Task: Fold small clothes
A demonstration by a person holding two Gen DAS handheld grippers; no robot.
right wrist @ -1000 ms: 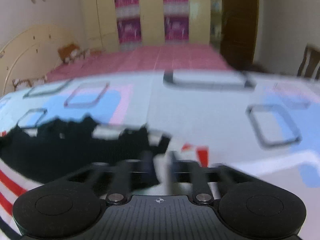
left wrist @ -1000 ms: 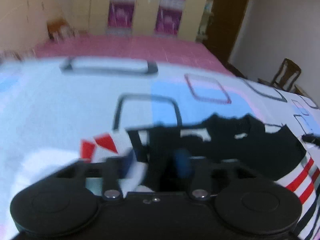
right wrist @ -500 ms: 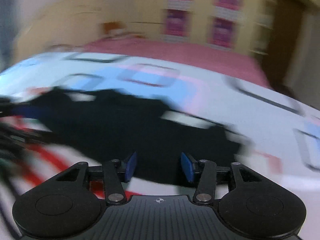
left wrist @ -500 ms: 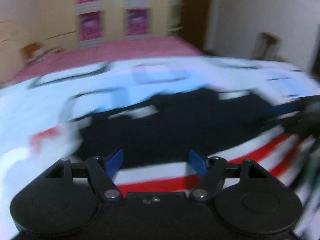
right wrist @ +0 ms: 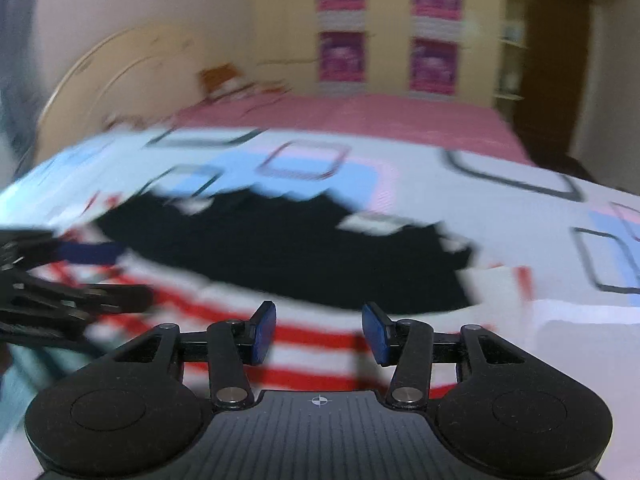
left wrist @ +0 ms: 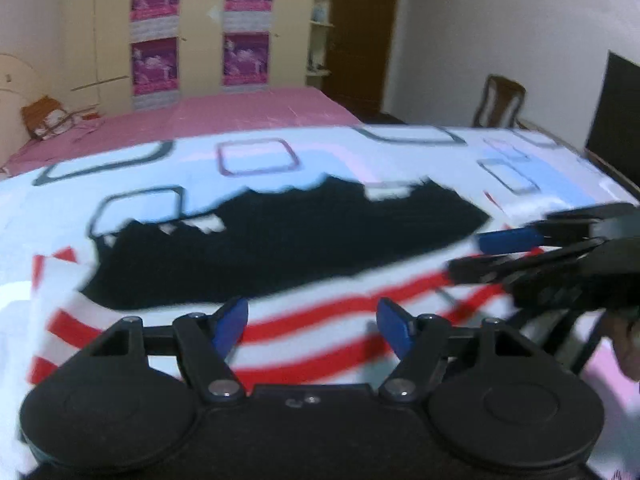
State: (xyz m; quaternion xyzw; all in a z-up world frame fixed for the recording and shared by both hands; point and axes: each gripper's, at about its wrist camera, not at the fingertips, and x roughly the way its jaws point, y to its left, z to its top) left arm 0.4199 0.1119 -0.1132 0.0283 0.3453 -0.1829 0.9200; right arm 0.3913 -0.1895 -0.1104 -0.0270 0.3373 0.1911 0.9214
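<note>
The left hand-held gripper (left wrist: 312, 320) and right hand-held gripper (right wrist: 319, 330) both gape wide, holding nothing, just above the striped shirt (left wrist: 320, 332) spread on the bed (left wrist: 260, 160). A likely risk: grabbing only the blurred top layer would drag the fold crooked.

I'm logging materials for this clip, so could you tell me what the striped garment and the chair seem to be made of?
Striped garment: soft matte cloth, probably knit; it lies limp with wavy stripes, though blur hides the weave.
Chair: apparently brown wood with a slight sheen.
</note>
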